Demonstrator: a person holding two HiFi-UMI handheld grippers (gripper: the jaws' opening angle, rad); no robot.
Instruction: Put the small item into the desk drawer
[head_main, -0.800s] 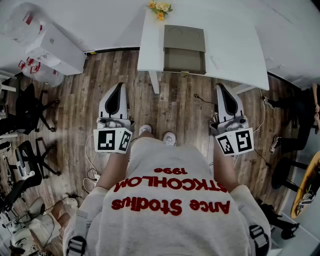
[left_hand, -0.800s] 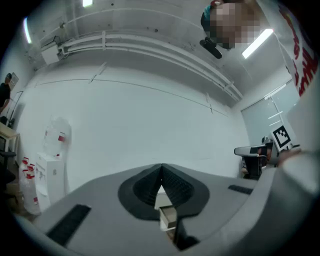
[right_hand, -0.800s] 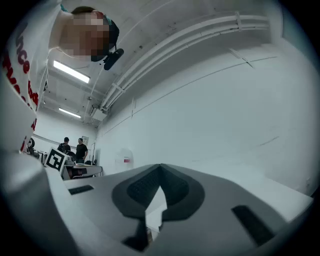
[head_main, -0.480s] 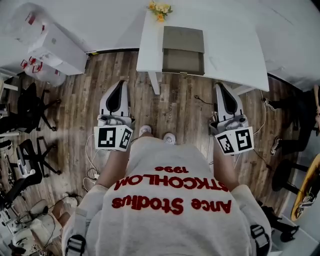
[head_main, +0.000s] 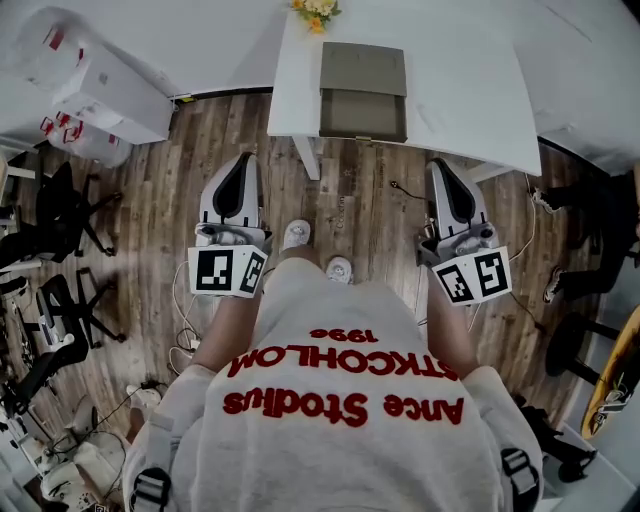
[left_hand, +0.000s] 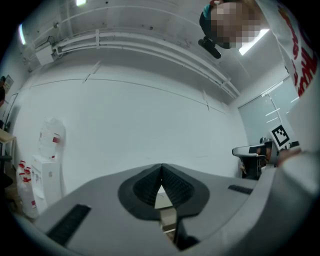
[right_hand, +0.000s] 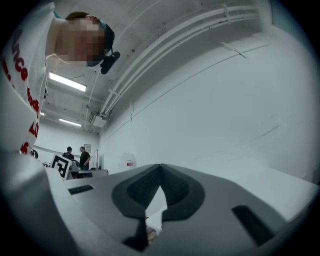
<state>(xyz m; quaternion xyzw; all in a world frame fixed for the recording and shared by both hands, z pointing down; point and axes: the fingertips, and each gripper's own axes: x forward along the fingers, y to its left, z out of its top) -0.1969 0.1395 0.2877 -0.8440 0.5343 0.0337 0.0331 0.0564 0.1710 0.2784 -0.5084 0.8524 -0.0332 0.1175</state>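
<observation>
Wood floor (head_main: 150, 230), white table (head_main: 470, 90) well ahead. Left hand-held gripper (head_main: 243, 165) and right hand-held gripper (head_main: 440, 168) both pinched closed, empty, probably just resting until the drawer (head_main: 363, 85) is reached.

White desk (head_main: 470, 90) against the wall, bearing 1 grey drawer unit (head_main: 363, 70) with its drawer open, and yellow flowers (head_main: 316, 10) at the far edge. Wood-plank floor (head_main: 160, 180): white boxes (head_main: 105, 95), black office chairs (head_main: 50, 215), loose cable (head_main: 405, 192).

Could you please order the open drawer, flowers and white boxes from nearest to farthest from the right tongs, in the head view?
1. Open drawer, ahead and slightly left.
2. Flowers, beyond it, desk's back edge.
3. White boxes, far left.
</observation>
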